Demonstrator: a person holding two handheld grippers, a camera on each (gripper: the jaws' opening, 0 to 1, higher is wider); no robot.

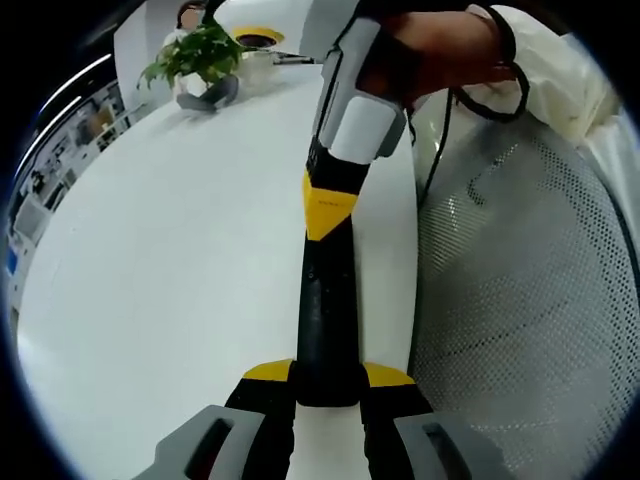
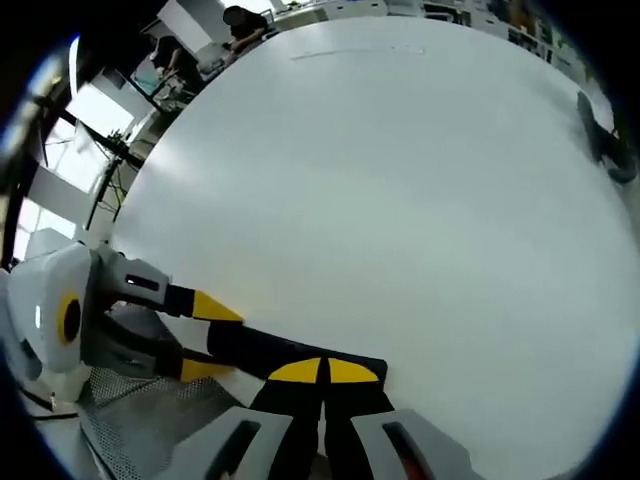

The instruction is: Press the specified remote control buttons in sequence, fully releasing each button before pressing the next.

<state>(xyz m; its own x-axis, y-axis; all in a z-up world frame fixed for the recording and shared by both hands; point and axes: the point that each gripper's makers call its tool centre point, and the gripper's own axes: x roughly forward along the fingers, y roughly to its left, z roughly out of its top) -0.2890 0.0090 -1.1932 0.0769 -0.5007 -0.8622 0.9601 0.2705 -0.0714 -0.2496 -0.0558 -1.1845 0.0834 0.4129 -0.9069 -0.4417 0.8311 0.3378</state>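
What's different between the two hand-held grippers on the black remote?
The left hand-held gripper has its jaws apart, clamping the remote by its sides; the right hand-held gripper has its jaws closed together. The left holds one end; the right's tip meets the other end. Both have yellow tips.

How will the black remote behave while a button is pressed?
The remote looks rigid: it juts straight from the left tool, so it likely won't bend. Clamped only at one end, it may pivot under pressure. Its smooth casing could slip.
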